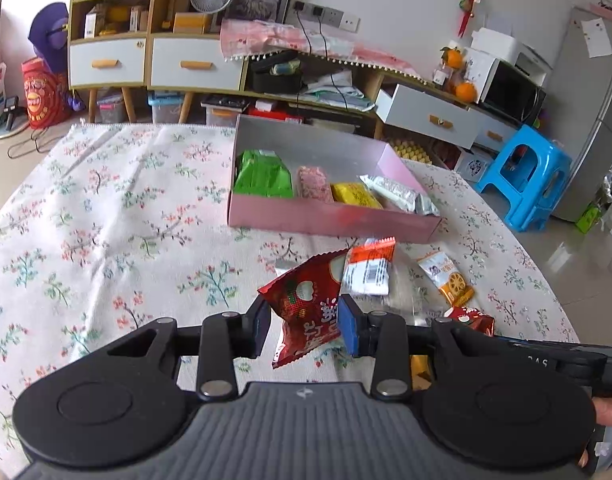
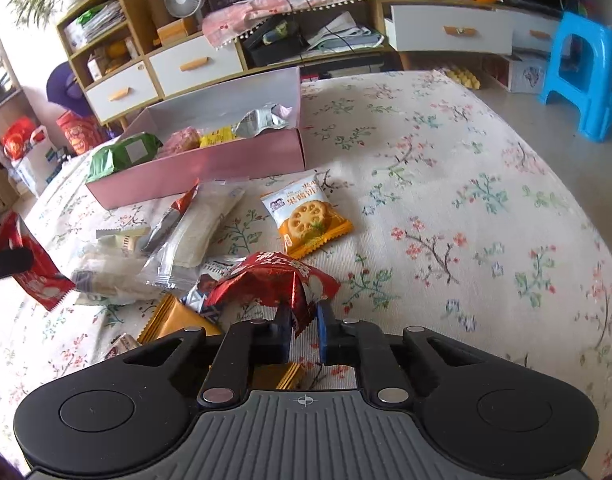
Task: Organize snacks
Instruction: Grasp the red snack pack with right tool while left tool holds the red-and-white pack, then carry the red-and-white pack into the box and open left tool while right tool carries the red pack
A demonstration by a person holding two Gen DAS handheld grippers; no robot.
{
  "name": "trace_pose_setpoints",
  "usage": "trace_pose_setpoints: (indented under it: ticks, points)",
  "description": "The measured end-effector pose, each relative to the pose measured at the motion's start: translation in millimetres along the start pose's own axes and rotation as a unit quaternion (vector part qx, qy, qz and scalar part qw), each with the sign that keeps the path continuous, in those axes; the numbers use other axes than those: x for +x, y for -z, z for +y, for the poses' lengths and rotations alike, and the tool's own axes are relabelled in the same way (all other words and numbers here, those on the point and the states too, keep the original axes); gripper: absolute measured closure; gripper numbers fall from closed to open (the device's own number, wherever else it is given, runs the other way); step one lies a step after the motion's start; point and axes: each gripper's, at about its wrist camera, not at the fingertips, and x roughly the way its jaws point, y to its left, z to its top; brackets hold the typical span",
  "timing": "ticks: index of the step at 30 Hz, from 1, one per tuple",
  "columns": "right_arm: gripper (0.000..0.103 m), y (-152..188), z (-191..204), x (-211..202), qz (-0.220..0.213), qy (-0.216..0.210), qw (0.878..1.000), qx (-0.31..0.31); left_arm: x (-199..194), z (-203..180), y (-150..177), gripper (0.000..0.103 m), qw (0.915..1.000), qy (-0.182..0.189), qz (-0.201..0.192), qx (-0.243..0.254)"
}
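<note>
- Left gripper (image 1: 304, 322): jaws set narrow, pressing both sides of a red snack packet (image 1: 306, 300), which is lifted clear of the tabletop (image 1: 106, 220).
- Right gripper (image 2: 304, 332): jaws nearly together, pinching the crumpled edge of a second red packet (image 2: 272, 280); the packet's body lies just ahead of the jaws.
- Pink box (image 1: 330, 222): beyond both grippers, holding a green packet (image 1: 262, 176) and a yellow packet (image 1: 356, 194).
- Biscuit packet (image 2: 306, 216): loose on the tabletop, near the box.
</note>
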Motion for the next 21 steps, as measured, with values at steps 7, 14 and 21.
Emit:
trace_pose_setpoints:
  ticks: [7,14,21]
  points:
    - [0.092,-8,-12,-17,-0.023,-0.018,0.999,0.038,-1,3,-3,0.069,1.0,-0.006,-0.003,-0.001]
    - [0.092,-15,-27,-25,-0.033,-0.062,0.993,0.09,4,7,-3,0.069,0.9999,-0.009,0.005,-0.01]
    - [0.092,-18,-36,-17,-0.026,-0.093,0.988,0.121,6,7,-7,0.069,1.0,-0.005,0.005,0.0]
